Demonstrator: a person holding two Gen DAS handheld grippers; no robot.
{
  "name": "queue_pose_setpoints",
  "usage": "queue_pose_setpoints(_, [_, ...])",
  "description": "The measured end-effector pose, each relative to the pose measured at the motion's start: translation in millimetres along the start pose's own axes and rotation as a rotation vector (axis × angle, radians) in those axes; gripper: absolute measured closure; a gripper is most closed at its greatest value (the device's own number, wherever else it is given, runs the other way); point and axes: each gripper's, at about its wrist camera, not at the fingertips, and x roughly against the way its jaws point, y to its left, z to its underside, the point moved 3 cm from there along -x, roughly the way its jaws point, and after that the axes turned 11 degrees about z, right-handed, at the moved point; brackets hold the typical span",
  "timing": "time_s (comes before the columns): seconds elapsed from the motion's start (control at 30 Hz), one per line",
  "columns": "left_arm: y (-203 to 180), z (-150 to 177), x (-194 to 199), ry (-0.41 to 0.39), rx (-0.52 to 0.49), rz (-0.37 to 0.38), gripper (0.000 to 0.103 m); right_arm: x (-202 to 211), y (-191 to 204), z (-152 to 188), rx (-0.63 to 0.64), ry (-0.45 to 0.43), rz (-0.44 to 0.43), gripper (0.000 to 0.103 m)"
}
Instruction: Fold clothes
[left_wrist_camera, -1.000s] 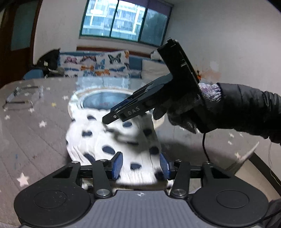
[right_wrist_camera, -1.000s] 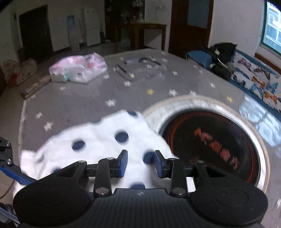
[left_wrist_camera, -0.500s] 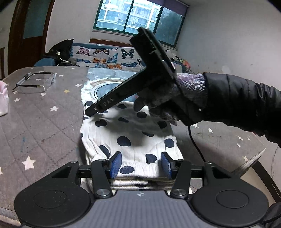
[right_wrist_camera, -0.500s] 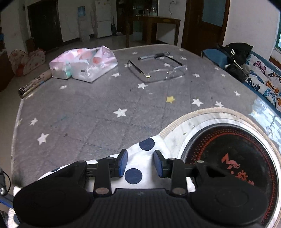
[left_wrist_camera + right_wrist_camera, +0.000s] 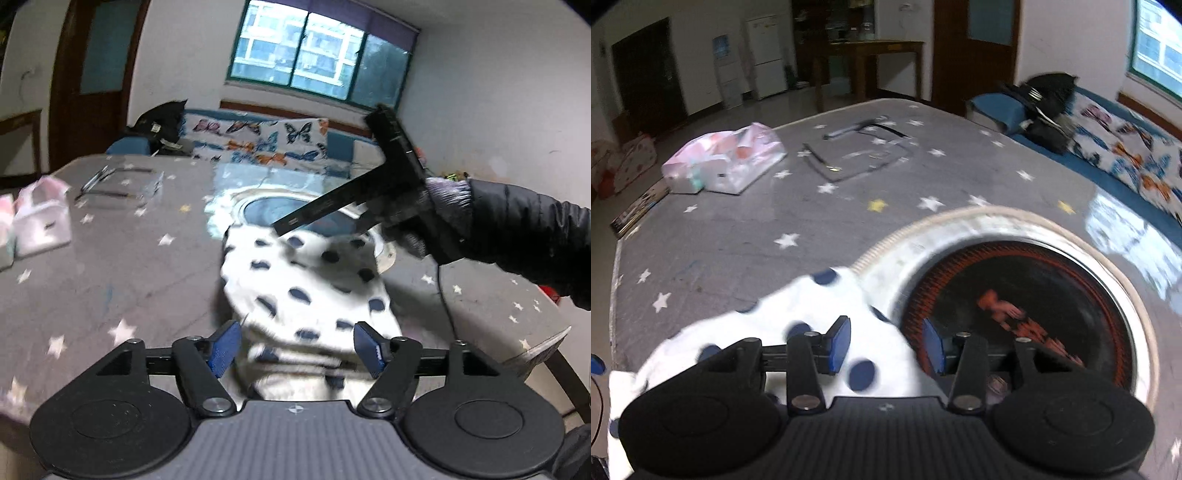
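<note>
From the left wrist, our left gripper (image 5: 298, 344) gapes wide, gripping nothing; the folded polka-dot garment (image 5: 306, 291) lies just ahead between its fingers. From the right wrist, our right gripper (image 5: 885, 345) is likewise spread and empty, the garment under its left finger, the round burner (image 5: 1015, 310) ahead-right.

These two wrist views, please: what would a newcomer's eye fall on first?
Probably the white garment with dark polka dots, folded on the grey star-patterned table cover in front of the open left gripper. Next, the round black-and-red inset beside it, just ahead of the open right gripper.
</note>
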Motion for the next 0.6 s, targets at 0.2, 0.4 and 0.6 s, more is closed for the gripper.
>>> queue_pose_setpoints(0.2, [9,17,-5,0.065,0.060,-0.007,0.028,-2,-26,13,-0.092,0.023,-0.025,0.058])
queue_pose_setpoints(0.4, [7,22,-16,0.094,0.041,-0.001,0.041,-12,-29,20,-0.105,0.057,-0.054,0.057])
queue_pose_setpoints(0.6, [8,20,-18,0.096,0.020,0.006,0.057,-13,-30,26,-0.127,0.082,-0.083,0.069])
